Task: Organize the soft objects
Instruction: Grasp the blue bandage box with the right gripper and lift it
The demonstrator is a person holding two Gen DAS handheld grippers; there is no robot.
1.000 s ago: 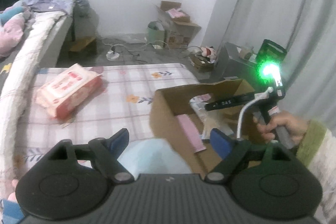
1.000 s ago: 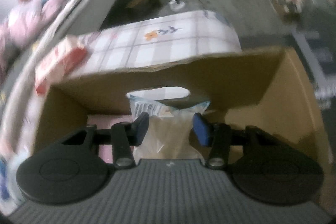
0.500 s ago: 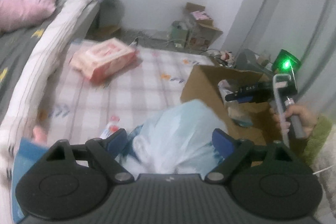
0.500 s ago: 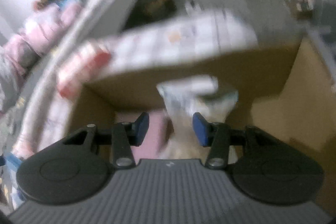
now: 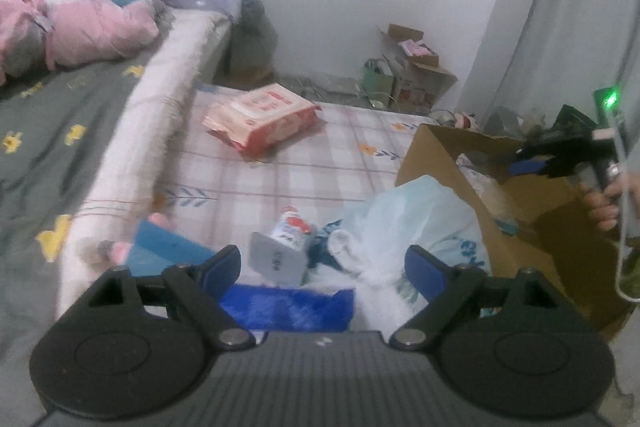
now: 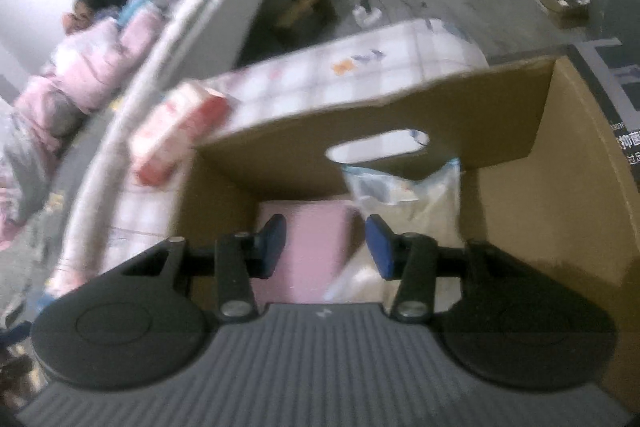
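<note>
Pale blue plastic bag [image 5: 416, 227], lower centre: base hidden behind the gripper body. Brown cardboard box [image 6: 560, 163]: right wall cut by the frame edge. Pink-red tissue pack [image 6: 176, 135], left: motion-blurred, print unreadable.

The left gripper [image 5: 323, 266] is now drawn back from the cardboard box [image 5: 440, 163], above a blue fuzzy item [image 5: 288, 301] and a pale plastic bag [image 5: 420, 223]. The clear packet [image 6: 404, 195] is released by the right gripper [image 6: 326, 247] and left inside the box.
</note>
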